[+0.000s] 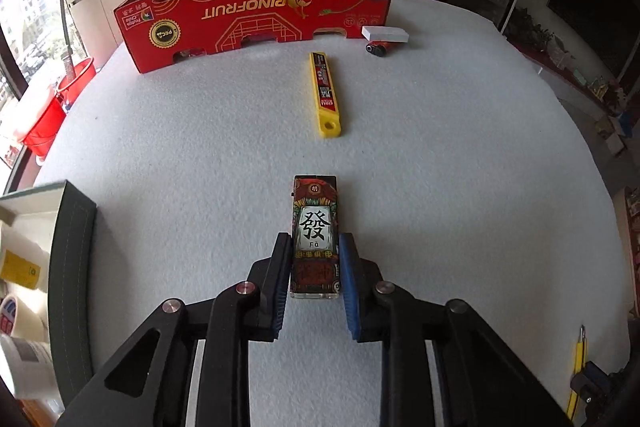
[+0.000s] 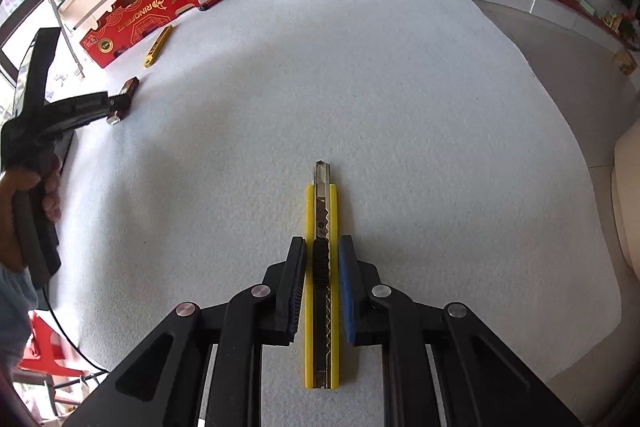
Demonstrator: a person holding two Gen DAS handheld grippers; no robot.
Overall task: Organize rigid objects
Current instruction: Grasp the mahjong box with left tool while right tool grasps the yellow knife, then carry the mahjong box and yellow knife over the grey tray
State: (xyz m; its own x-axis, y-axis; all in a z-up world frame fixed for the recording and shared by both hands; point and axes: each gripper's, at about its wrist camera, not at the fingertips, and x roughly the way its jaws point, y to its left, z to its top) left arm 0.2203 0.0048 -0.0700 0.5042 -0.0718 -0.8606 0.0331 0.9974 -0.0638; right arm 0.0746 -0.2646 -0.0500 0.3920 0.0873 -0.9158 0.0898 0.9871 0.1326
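A dark red lighter (image 1: 315,219) printed with a large Chinese character lies on the white felt table (image 1: 200,147). My left gripper (image 1: 316,239) is shut on its near half, a pad pressing each long side. In the right wrist view a yellow utility knife (image 2: 321,211) lies lengthwise, blade tip pointing away. My right gripper (image 2: 322,241) is shut on it at the black slider. That view also shows the left gripper (image 2: 116,103) on the lighter (image 2: 130,89) at the far left, held by a person's hand (image 2: 24,187).
A red cardboard tray (image 1: 256,15) stands at the table's far side. In front of it lie a yellow blade case (image 1: 326,95), a white block (image 1: 385,34) and a small red and black lighter (image 1: 378,49). A dark green box (image 1: 72,251) with tape rolls sits at the left edge.
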